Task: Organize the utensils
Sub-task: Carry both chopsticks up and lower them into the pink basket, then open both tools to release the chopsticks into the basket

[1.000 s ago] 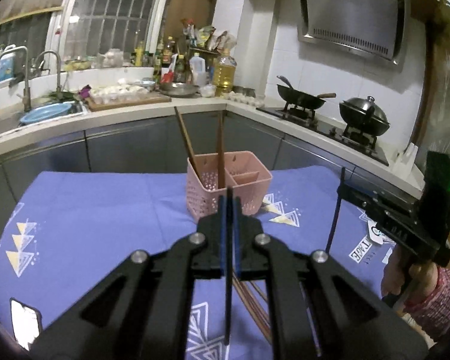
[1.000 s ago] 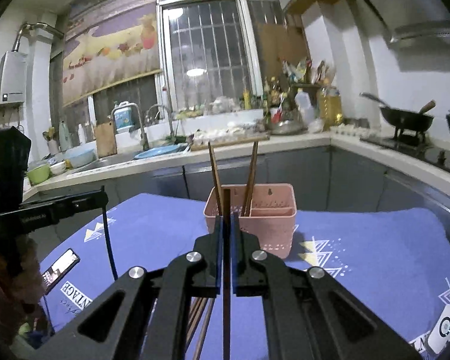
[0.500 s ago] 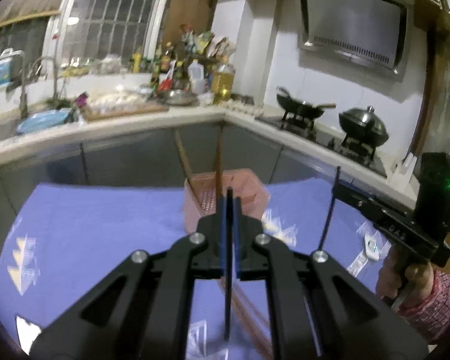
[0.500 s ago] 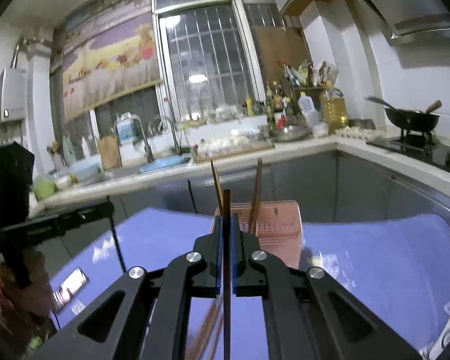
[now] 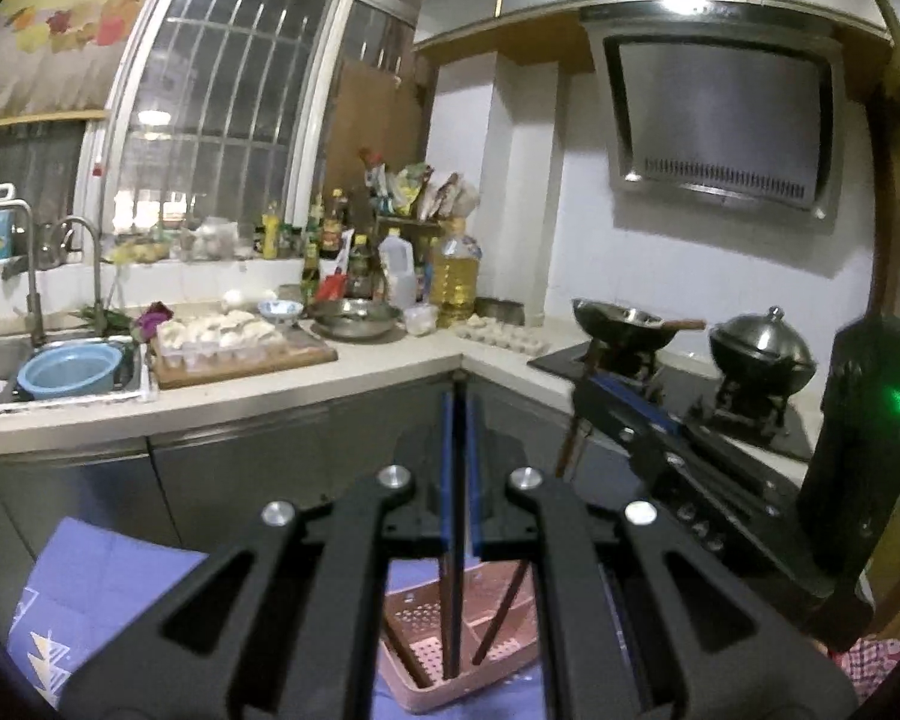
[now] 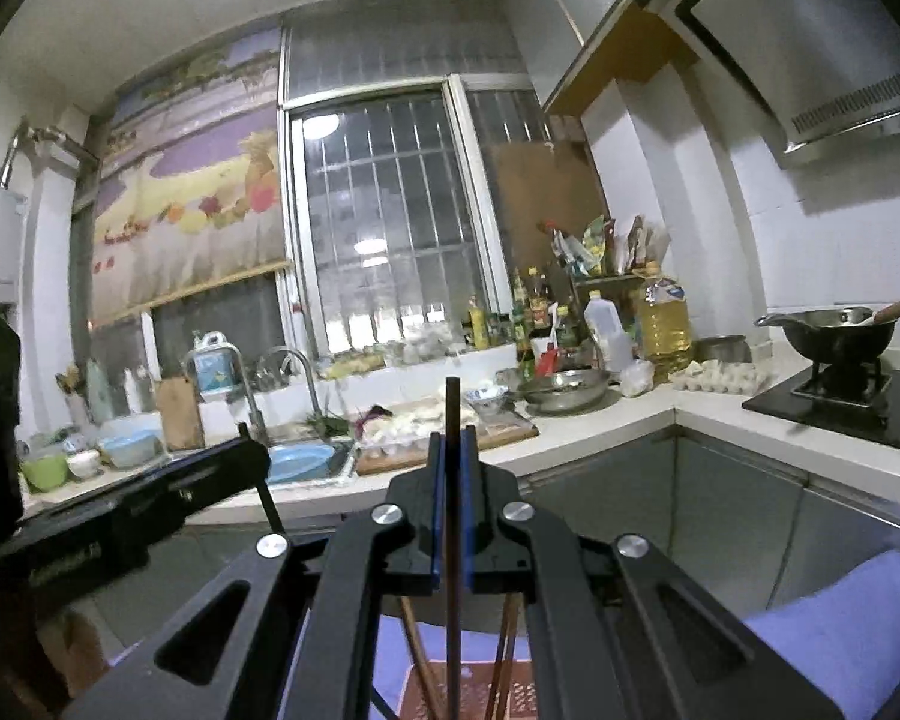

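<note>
Carrying one chopstick apiece, both claws hang above the pink basket [image 5: 468,642], which sits on a blue patterned cloth [image 5: 96,588] near the cloth's edge that faces the kitchen worktop.

Left claw [image 5: 459,462]: pressed together, pinching a dark chopstick [image 5: 452,618] upright between its blue pads. The stick's lower end reaches down into the basket's near compartment. Held vertical, probably so it can slide straight in.

Right claw [image 6: 452,498]: also pressed together on a chopstick [image 6: 452,420], gripped mid-length; the top pokes up past the pads, the lower part runs down toward the basket [image 6: 468,690] below. From the left view the right claw [image 5: 594,396] sits just beside the left one, its stick tilted slightly.

Basket contents: perforated floor, a divider making compartments. Two brown chopsticks [image 6: 417,648] lean outward against opposite walls, forming a V. Which compartment each occupies cannot be told.

Judgement: the step in hand is dropping both held sticks in; each claw looks nearly lined up over the opening. Risk: a stick could catch on the divider or rim.
</note>
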Demonstrator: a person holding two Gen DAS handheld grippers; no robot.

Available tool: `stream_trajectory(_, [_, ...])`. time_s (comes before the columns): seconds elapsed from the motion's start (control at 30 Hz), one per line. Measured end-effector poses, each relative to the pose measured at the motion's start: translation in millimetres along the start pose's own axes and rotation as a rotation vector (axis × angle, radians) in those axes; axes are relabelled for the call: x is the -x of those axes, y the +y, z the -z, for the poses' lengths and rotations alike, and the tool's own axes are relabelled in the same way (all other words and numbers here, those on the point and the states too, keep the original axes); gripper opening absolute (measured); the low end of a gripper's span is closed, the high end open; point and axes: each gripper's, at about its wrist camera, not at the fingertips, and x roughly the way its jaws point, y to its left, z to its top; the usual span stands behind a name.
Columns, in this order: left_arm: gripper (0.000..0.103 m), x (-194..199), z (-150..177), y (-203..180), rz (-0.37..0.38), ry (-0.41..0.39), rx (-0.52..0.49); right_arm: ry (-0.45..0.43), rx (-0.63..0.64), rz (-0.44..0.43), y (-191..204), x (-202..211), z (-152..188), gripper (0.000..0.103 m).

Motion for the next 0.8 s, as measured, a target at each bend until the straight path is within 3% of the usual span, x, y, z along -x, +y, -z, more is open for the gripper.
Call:
stream_trajectory(0.23, [0.004,-51.7,38.0,20.4,-0.033,0.085,0.028,0.115,0.000,-0.004,-12.3,-43.3,43.6,0.005])
stream_trajectory(0.5, [0.005,-72.1,71.1,21.8,-0.030,0.173,0.039,0.210,-0.011,-0.042,-11.5,-47.5,75.2,0.005])
stream_trajectory(0.63, [0.032,-63.8,70.0,21.2,-0.059,0.183,0.062,0.233,-0.040,-0.061,-7.4,-37.3,76.6,0.008])
stream_trajectory(0.8, [0.032,-27.1,49.3,15.7,-0.061,0.101,0.069,0.215,-0.054,-0.079,-1.2,-17.2,60.1,0.010])
